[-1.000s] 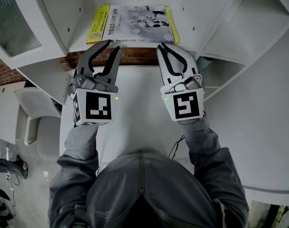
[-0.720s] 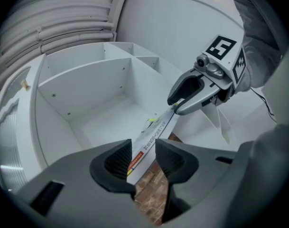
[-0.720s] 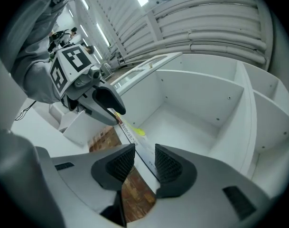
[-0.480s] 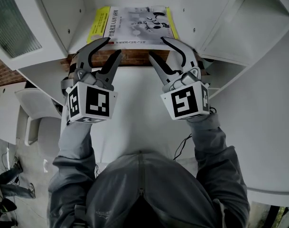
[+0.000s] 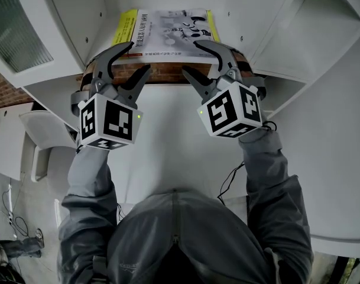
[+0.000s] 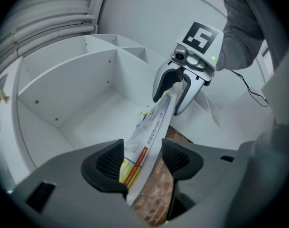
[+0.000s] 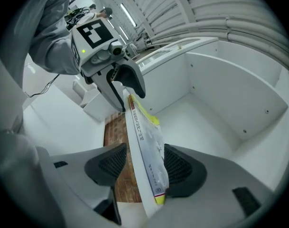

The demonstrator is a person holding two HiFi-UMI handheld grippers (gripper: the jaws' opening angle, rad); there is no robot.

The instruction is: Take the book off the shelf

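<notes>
**A:** Where is the book (image 5: pixel 165 34) sitting?

**B:** It's lying flat in a bay of the shelf (image 5: pixel 79 16), cover up. Its near edge is poking out past the front lip, over the brick (image 5: pixel 168 73) strip. I'm working with that overhang, because it's giving both sets of jaws something to reach around.

**A:** And the grippers?

**B:** I'm holding the left gripper (image 5: pixel 139 57) at the near-left corner and the right gripper (image 5: pixel 191 57) at the near-right one. Each is turned so one jaw is sitting above the cover and the other below the overhang. Both are gaping far wider than the book is thick, and neither is gripping anything. In the left gripper view the book is running edge-on through the gap, with its yellow corner close to one pad (image 6: pixel 110 159) and daylight on the other side. In the right gripper view it's leaning near one pad (image 7: pixel 182 167), but I can't say whether it's touching.

**A:** Why two grippers for one thin book?

**B:** I'm judging it to be floppy, a softcover by the look of it. Pinching one corner would probably let the rest droop and drag on the shelf floor. Taking both corners should hold it level.

**A:** What is the next move asking for?

**B:** As I'm reading it, both grippers closing together, squarely on the cover, then drawing straight back toward me. I'm watching for one side biting sooner and skewing the book against the bay wall.
</notes>
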